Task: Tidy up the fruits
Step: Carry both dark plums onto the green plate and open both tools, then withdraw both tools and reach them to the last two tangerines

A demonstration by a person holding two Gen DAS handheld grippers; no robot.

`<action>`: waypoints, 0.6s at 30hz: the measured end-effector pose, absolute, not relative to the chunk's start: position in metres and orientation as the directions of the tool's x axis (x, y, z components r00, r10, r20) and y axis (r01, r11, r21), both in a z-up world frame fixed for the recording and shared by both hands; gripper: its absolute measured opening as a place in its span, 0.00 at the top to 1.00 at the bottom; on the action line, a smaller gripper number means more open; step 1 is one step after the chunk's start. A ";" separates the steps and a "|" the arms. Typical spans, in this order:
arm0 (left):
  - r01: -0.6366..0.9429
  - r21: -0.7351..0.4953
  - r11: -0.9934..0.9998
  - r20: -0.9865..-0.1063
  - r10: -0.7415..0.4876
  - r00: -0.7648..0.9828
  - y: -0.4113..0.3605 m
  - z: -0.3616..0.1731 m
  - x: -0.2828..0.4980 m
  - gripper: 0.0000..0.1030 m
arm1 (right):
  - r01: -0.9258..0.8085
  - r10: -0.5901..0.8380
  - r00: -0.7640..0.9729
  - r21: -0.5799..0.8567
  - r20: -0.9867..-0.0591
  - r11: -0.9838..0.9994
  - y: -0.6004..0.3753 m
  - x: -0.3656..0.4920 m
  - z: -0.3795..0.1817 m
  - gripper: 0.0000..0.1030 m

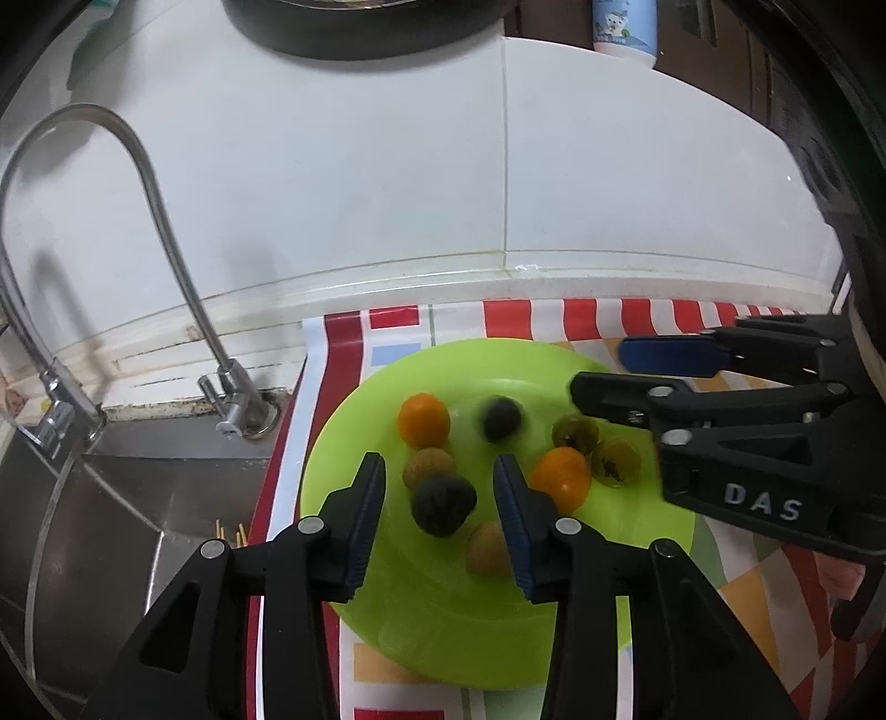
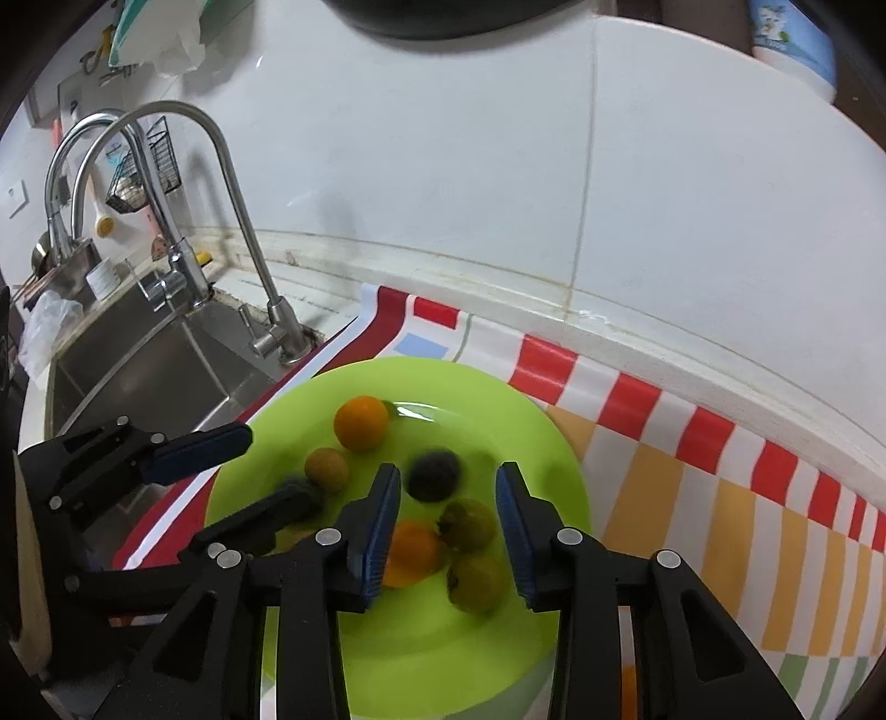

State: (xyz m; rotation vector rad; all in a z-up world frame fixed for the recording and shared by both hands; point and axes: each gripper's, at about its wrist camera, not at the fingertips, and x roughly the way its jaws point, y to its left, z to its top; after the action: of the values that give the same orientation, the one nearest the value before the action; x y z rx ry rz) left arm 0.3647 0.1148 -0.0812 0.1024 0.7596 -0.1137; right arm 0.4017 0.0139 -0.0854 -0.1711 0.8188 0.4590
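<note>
A lime green plate [image 1: 421,626] [image 2: 498,410] holds several small fruits. Two are orange [image 1: 423,420] [image 1: 560,477], two dark and round [image 1: 443,505] [image 1: 501,420], two tan [image 1: 427,466] [image 1: 487,548], two olive green [image 1: 576,432] [image 1: 616,462]. My left gripper [image 1: 440,515] is open, its jaws on either side of the near dark fruit. My right gripper [image 2: 448,523] is open above an orange fruit [image 2: 412,551] and the green fruits [image 2: 468,523] [image 2: 476,581]. A blurred dark fruit [image 2: 433,475] lies just beyond it. Each gripper shows in the other's view [image 1: 601,368] [image 2: 221,487].
The plate sits on a red, white and orange patterned mat [image 1: 581,318] [image 2: 692,471]. A steel sink [image 1: 111,526] [image 2: 155,360] with a curved tap [image 1: 138,160] [image 2: 232,183] lies to the left. A white tiled wall [image 1: 387,177] stands behind. A bottle [image 1: 626,27] stands on a ledge above.
</note>
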 end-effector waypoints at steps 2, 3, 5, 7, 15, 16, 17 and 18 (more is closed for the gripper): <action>0.125 0.041 0.991 -0.687 -0.063 0.724 0.116 -0.075 0.358 0.61 | -0.450 0.327 0.604 0.028 -0.727 0.892 0.009 0.395 -0.081 0.64; 0.120 0.034 0.992 -0.684 -0.064 0.727 0.116 -0.072 0.354 0.60 | -0.449 0.329 0.609 0.028 -0.722 0.893 0.007 0.392 -0.079 0.64; 0.114 0.021 0.993 -0.675 -0.070 0.735 0.116 -0.064 0.345 0.56 | -0.442 0.330 0.621 0.030 -0.711 0.896 0.001 0.382 -0.073 0.64; 0.109 0.025 0.994 -0.665 -0.065 0.744 0.113 -0.057 0.336 0.55 | -0.435 0.334 0.637 0.034 -0.695 0.900 -0.004 0.373 -0.066 0.64; 0.100 0.031 0.995 -0.613 -0.060 0.788 0.103 -0.026 0.294 0.43 | -0.424 0.335 0.690 0.017 -0.641 0.905 -0.027 0.325 -0.042 0.63; 0.094 0.032 0.995 -0.602 -0.056 0.796 0.101 -0.023 0.287 0.40 | -0.421 0.336 0.695 0.019 -0.636 0.907 -0.031 0.319 -0.040 0.59; 0.093 0.032 0.995 -0.595 -0.056 0.802 0.098 -0.020 0.282 0.39 | -0.416 0.336 0.699 0.022 -0.631 0.909 -0.034 0.314 -0.038 0.55; 0.096 0.033 0.995 -0.591 -0.058 0.805 0.096 -0.019 0.278 0.37 | -0.411 0.334 0.704 0.024 -0.627 0.911 -0.038 0.309 -0.036 0.55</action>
State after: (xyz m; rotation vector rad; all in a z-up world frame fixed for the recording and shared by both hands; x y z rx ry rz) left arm 0.2785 0.0964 -0.0192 0.0626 0.6303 -0.0827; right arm 0.3086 -0.0376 -0.0363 -0.1205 0.6725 0.4157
